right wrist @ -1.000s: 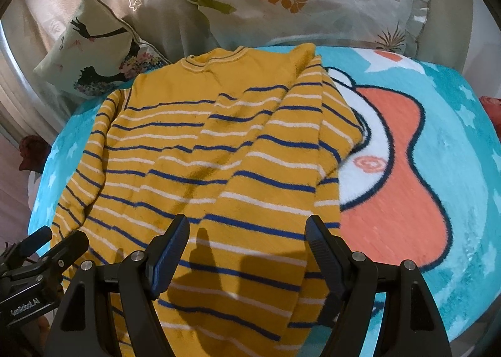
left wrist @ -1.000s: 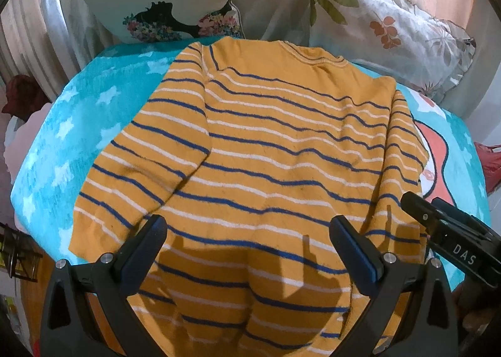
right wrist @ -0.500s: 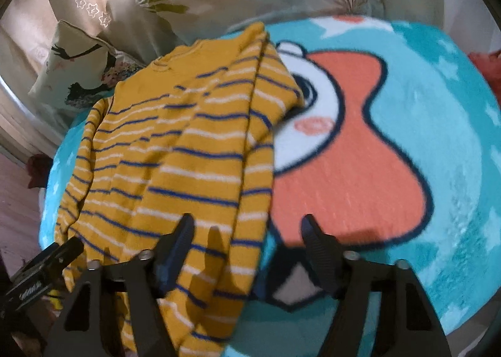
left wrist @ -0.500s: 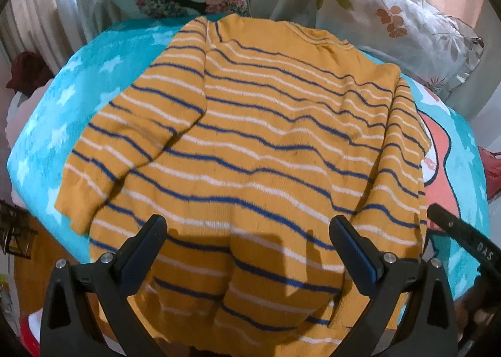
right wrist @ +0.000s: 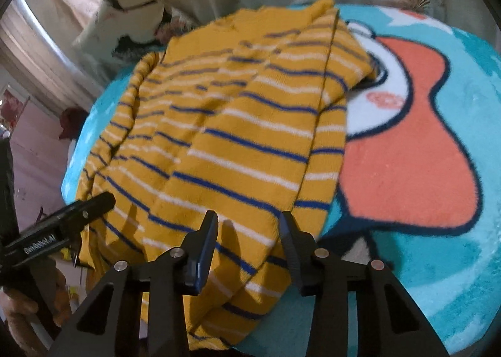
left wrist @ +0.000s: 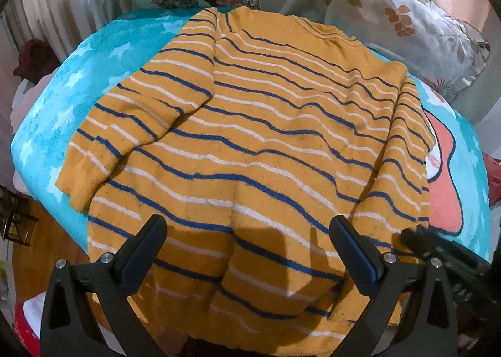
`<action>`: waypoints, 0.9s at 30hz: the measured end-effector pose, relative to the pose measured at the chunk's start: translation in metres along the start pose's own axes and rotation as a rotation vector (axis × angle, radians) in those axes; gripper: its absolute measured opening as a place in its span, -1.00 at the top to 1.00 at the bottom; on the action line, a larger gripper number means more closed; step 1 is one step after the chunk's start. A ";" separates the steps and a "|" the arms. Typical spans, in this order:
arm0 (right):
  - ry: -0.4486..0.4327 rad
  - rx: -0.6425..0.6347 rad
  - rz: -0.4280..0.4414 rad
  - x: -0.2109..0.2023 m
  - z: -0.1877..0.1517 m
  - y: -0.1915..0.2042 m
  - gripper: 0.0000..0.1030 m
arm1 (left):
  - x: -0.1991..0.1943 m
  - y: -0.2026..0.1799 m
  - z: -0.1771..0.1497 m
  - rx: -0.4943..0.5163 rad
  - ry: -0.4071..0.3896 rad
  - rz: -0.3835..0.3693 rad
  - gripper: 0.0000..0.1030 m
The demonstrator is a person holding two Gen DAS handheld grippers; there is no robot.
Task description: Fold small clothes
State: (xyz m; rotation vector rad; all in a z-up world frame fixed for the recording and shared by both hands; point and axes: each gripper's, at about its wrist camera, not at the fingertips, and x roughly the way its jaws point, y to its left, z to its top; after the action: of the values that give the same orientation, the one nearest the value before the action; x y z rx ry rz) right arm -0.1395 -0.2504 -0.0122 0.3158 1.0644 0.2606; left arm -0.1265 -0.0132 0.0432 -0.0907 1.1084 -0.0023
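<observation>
fuzzy knit sweater (left wrist: pixel 250 125); plush fleece blanket (right wrist: pixel 438 263); matt black plastic fingers (left wrist: pixel 147 250)

Left wrist view: low over sweater (left wrist: pixel 250 137) hem, facing along it toward pillows (left wrist: pixel 407 18), close. Right wrist view: same near edge, further right, tilted leftward, over blanket (right wrist: pixel 422 263). Shared: sweater (right wrist: pixel 225 144), pillows, blanket; each view catches the other gripper at its margin.
</observation>
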 end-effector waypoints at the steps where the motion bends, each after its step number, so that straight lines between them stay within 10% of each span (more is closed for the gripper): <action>1: 0.020 -0.011 -0.013 0.004 -0.001 0.001 0.13 | 0.000 -0.002 0.000 0.003 0.002 -0.002 -1.00; 11: 0.024 -0.037 -0.003 -0.002 -0.009 0.003 0.14 | 0.000 -0.016 -0.003 0.027 -0.008 -0.012 -1.00; 15: 0.031 -0.043 0.085 0.005 -0.007 0.005 0.84 | 0.000 -0.020 -0.004 0.036 -0.004 -0.012 -1.00; 19: 0.035 0.050 0.152 -0.001 -0.005 -0.013 0.87 | -0.006 -0.019 -0.002 0.034 -0.027 -0.006 -1.00; 27: -0.129 0.190 -0.247 -0.096 0.000 -0.123 0.87 | -0.020 0.024 0.018 -0.038 -0.097 0.038 -1.00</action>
State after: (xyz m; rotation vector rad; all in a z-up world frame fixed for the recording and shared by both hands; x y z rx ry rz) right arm -0.1773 -0.3984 0.0195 0.3627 0.9912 -0.0823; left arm -0.1206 0.0126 0.0668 -0.1028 1.0133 0.0570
